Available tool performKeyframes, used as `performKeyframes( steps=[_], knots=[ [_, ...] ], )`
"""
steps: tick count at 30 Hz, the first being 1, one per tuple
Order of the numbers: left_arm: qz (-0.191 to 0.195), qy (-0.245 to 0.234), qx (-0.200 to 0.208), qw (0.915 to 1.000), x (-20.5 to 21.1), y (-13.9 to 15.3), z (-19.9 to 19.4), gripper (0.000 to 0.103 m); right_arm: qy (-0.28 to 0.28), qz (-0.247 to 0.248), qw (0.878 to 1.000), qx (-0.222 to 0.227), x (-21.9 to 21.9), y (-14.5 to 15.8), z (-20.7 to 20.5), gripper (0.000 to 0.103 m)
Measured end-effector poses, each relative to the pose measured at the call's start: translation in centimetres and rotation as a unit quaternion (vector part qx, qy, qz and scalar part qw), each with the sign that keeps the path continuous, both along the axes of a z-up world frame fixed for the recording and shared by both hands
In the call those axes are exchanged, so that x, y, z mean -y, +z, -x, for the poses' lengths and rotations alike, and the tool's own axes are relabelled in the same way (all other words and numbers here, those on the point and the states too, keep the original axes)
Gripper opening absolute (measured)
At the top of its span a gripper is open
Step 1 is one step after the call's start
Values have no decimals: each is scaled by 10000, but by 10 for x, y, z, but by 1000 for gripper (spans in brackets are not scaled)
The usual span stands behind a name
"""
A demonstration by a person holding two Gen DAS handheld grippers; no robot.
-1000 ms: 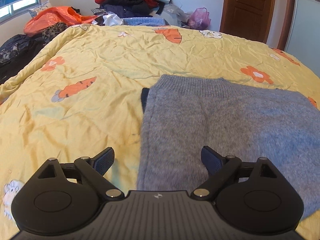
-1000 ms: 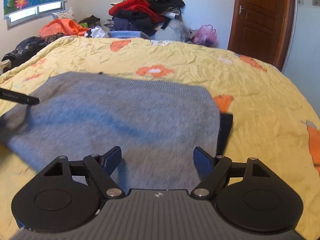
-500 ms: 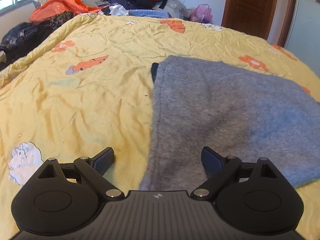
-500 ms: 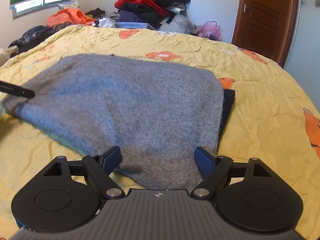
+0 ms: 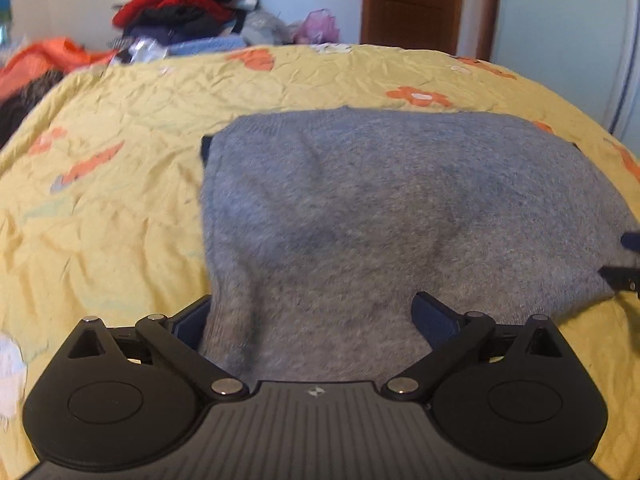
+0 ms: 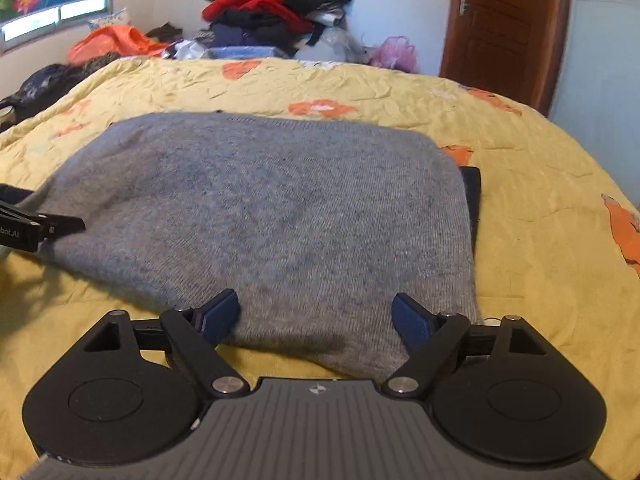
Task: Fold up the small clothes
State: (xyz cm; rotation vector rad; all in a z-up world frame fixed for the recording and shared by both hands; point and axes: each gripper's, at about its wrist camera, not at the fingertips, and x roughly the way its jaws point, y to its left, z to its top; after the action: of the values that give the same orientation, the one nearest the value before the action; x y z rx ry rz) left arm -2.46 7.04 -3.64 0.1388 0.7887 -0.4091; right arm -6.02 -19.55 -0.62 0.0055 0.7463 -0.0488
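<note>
Grey knit garment (image 5: 384, 216) lay between both pairs of your fingers, spread flat on the bed. Your left gripper (image 5: 316, 320) had its jaws as wide as they go, having just been opening further; the near left corner of the knit sat in the gap, its edge right against the left pad (image 5: 192, 322), though you could not tell from the blurred view whether it touched, and the right pad stood clear above the cloth. Your right gripper (image 6: 316, 320) was also spread apart and had just been opening a little; the near right corner of the garment lay in its gap, with neither blue pad (image 6: 412, 322) pressing on it. In each view the other gripper's dark tip showed at the far near corner of the knit.

Outward from the fingers, the garment ran away from you as a broad rectangle, with a dark navy layer (image 6: 471, 196) peeking out along its right side and at the far left corner. Under it was a creased yellow quilt (image 6: 532, 184) printed with orange carrots and flowers. Past the bed's far edge you had a heap of red, black and blue clothes (image 6: 276, 12), an orange bundle (image 6: 116, 42) to the left, a pink bag (image 6: 394, 54), and a brown wooden door (image 6: 504, 28) on the right
</note>
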Motion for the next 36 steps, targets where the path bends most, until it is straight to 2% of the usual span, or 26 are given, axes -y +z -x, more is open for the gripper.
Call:
performKeyframes(
  steps=[2,4,6,10,13,15,16,17,19,21,22,24,26,29,32,33,36],
  knots=[
    [198,177,-43,9996,-11,5,3,103,70,-55,9999,-54,6,7,-1,84],
    [473,398,42,9981,-23,9,11,103,5,99,9998,152,13,14,2,84],
    [801,373,71,9961,-28,14,17,103,-153,187,9991,352,27,18,1,85],
    [1036,119,406,9937,-4,24,26,103,-170,-268,9980,549,56,22,-22,87],
    [1063,-306,479,9927,28,27,26,103,-42,-193,9981,590,61,19,-49,88],
    [567,-226,461,9971,45,22,21,103,-152,-81,9990,416,63,15,-62,88],
    [501,-188,322,9980,45,22,18,103,-168,-140,9995,232,65,13,-62,85],
    [643,-174,145,9977,38,26,17,103,-151,-234,9995,137,67,14,-56,80],
    [940,3,213,9953,17,38,23,103,-134,-460,9983,319,74,23,-24,81],
    [808,134,328,9961,-3,44,22,103,-50,-737,9965,403,85,24,4,80],
    [836,234,286,9958,-15,44,17,103,-50,-801,9960,390,90,23,13,77],
    [925,456,79,9946,-38,38,6,103,-80,-955,9948,354,95,19,24,62],
    [1070,698,-232,9915,-57,31,-4,103,-35,-1124,9931,327,97,14,27,52],
    [1324,874,-536,9859,-76,22,-9,103,-62,-923,9955,227,87,9,28,37],
    [1381,860,-729,9840,-84,17,-8,103,-164,-795,9965,211,82,6,31,23],
    [1430,810,-801,9831,-85,16,-8,103,-203,-742,9968,196,82,5,31,20],
    [1601,771,-967,9793,-87,16,-13,102,-192,-798,9963,251,83,4,32,18]
  ],
)
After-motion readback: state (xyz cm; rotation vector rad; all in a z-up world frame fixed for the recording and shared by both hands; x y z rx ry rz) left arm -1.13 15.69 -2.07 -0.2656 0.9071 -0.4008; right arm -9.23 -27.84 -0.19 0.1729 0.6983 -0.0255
